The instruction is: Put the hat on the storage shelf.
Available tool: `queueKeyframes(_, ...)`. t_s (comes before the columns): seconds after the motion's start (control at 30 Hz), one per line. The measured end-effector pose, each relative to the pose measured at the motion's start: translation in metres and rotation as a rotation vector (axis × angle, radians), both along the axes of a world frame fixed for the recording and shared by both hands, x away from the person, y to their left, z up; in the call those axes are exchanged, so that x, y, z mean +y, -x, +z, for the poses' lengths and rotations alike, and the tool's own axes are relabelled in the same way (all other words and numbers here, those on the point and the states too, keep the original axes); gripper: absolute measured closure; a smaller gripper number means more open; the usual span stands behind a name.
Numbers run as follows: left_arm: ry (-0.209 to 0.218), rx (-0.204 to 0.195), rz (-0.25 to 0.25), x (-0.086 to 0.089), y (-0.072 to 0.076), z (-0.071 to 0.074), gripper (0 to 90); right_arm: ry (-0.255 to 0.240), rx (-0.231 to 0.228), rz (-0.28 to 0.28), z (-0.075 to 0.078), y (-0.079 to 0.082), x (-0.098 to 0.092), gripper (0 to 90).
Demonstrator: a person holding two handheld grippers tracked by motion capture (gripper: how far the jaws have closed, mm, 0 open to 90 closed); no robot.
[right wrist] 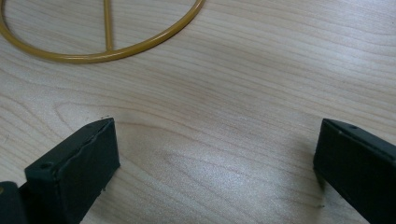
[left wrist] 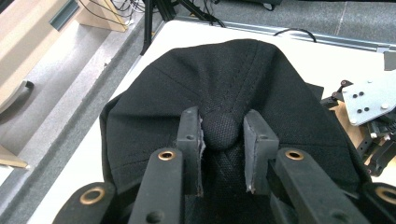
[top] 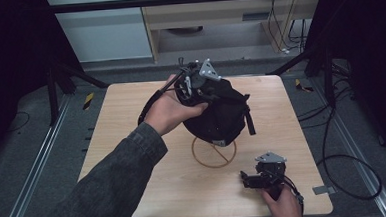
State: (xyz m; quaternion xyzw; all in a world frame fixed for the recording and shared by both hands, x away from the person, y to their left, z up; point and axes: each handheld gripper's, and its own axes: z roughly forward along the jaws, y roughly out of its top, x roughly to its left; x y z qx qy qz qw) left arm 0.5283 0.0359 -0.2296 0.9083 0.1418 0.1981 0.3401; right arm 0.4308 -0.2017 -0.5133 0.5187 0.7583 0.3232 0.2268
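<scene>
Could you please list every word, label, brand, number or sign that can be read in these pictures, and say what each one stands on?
None can be read.
Black cap held by the left claw at its top button: plain fabric and stitching, no logo or lettering showing.
Yellow-and-black floor tape beside the table: stripes, no text.
Gold wire ring stand: unmarked.

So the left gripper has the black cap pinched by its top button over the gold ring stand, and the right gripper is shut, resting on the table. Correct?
Not quite: the right gripper is open. The right gripper view shows its jaws standing wide apart with only bare table between them. The rest holds: the left gripper pinches the black cap by its top button, above the gold ring stand.
</scene>
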Motion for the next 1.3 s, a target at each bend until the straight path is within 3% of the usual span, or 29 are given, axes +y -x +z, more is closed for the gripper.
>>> queueKeyframes(0.7,-0.023,0.009,0.009,0.001,0.0,-0.011,68.4,0.001,0.0,0.001,0.0,0.0,0.0,0.4)
queueKeyframes(1.03,0.0,0.001,0.008,0.011,0.002,-0.019,63.9,0.0,0.0,0.0,0.0,0.0,0.0,0.3)
queueKeyframes(1.13,0.009,-0.006,0.016,0.013,0.005,-0.02,59.0,0.001,0.0,0.001,0.0,0.0,0.0,0.4)
queueKeyframes(1.3,0.03,-0.013,0.029,0.014,0.009,-0.021,41.2,0.0,0.0,0.0,0.0,0.0,0.0,0.3)
